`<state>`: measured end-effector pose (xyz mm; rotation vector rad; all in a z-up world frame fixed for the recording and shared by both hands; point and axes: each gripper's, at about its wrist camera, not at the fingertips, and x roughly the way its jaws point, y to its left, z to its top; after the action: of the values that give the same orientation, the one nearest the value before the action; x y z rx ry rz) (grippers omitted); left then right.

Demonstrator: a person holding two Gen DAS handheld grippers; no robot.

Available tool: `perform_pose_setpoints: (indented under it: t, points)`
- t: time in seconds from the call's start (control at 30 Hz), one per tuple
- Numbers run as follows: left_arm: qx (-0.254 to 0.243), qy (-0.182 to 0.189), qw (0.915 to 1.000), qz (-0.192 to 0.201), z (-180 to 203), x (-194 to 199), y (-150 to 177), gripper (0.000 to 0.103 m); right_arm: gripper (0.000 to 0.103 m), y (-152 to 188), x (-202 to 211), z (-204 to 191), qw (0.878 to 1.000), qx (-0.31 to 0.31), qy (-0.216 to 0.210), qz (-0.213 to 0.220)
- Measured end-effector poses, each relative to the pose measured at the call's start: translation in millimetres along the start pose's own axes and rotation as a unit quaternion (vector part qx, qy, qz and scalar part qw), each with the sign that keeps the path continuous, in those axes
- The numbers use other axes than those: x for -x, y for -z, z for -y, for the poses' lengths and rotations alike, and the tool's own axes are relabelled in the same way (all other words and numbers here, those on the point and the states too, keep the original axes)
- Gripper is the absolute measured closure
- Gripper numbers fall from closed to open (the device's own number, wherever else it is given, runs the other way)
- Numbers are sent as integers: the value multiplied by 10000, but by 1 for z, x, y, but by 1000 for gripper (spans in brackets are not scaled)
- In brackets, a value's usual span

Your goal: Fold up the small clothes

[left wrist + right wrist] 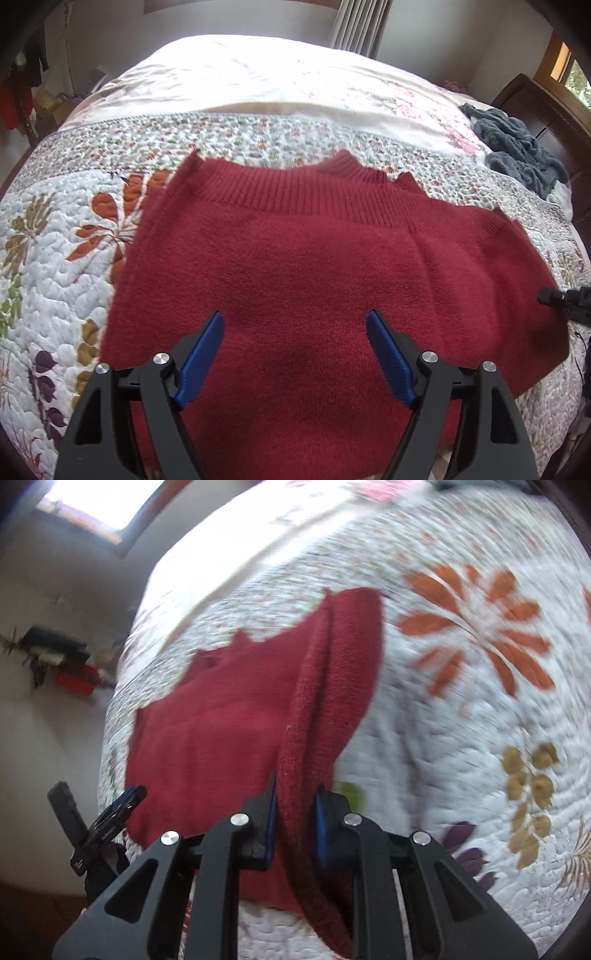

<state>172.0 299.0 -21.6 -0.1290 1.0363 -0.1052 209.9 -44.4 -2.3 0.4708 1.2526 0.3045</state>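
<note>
Right, the right gripper (295, 823) is pinched shut on a doubled edge of the red sweater (229, 731); blue pads (321, 827) sit either side of a thick fold that runs up and away from the fingers. That lifted edge stands clear of the quilt (461, 720), and the rest of the garment lies flat to the gripper's left. The right-wrist view is smeared, so I can't say exactly which edge it is.

The left gripper (295, 354) is spread wide, holding nothing, hovering over the sweater's body (295, 266). The ribbed band (295, 188) lies across the far side, so the long axis runs left-right in front of it.

The relation that matters: the flat body lies left of the held edge, so the fold likely goes leftward across the long axis. The right arm has the cloth; the left is nearer the middle and could pin it. In the left-wrist view, the right gripper's tip (565, 299) shows at the sweater's right edge.

A grey garment (517, 147) sits well apart, at the far right.
</note>
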Motion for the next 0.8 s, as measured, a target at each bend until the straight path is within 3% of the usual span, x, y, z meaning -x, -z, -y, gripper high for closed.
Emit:
perform_pose_setpoints:
  t: [0.1, 0.27, 0.5, 0.57, 0.8]
  points:
    - [98, 77, 9999, 94, -8, 10, -2, 24, 88, -1, -3, -43, 9990, 449, 15, -30]
    - [423, 234, 9987, 168, -26, 21, -3, 24, 88, 1, -29, -104, 9932, 1077, 398, -178]
    - [576, 326, 9976, 178, -38, 24, 0, 24, 85, 4, -82, -120, 9917, 1006, 558, -580]
    - [589, 364, 9975, 167, -38, 23, 1, 24, 77, 6, -91, -117, 9934, 863, 305, -687]
    - [708, 614, 9955, 105, -36, 20, 2, 24, 66, 5, -96, -106, 9940, 274, -561, -895]
